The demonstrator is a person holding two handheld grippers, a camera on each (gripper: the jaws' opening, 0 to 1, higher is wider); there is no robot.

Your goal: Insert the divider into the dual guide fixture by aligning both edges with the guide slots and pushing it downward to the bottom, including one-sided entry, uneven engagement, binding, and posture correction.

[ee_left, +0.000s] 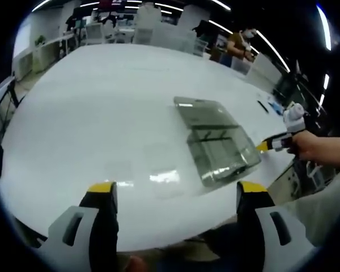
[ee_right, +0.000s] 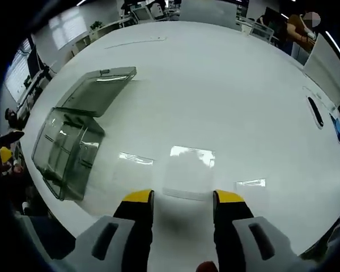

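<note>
Here the right hand-held gripper point(ee_right: 183, 198) stands with its 2 yellow-tipped jaws apart and nothing between them, low over the white table point(ee_right: 232, 79). Just ahead of its tips lies a faint, clear, flat sheet, which I take to be the divider point(ee_right: 188, 170), resting on the table and not yet picked up. The left hand-held gripper point(ee_left: 177, 190) is likewise spread wide and empty, hanging near the table's edge, with the same pale sheet ahead of it.

Further out, well apart from the divider, sits the clear fixture point(ee_right: 65, 147), a transparent box with its lid point(ee_right: 99, 90) swung open and lying back on the table. Dark lines inside it may be the guide slots, though they are too faint to be sure.

The step in hand, as I judge it, is the pickup. A thin sheet lying flat offers no edge to pinch, so the right jaws would do well to come in shallow at the near edge, perhaps sliding the sheet toward the table's edge or tipping it up against the left jaws first. Grip it near the middle of 1 edge, so it hangs square. The clear plastic is likely slick and flexible, so close firmly. The left hand-held gripper could then steady the fixture.
</note>
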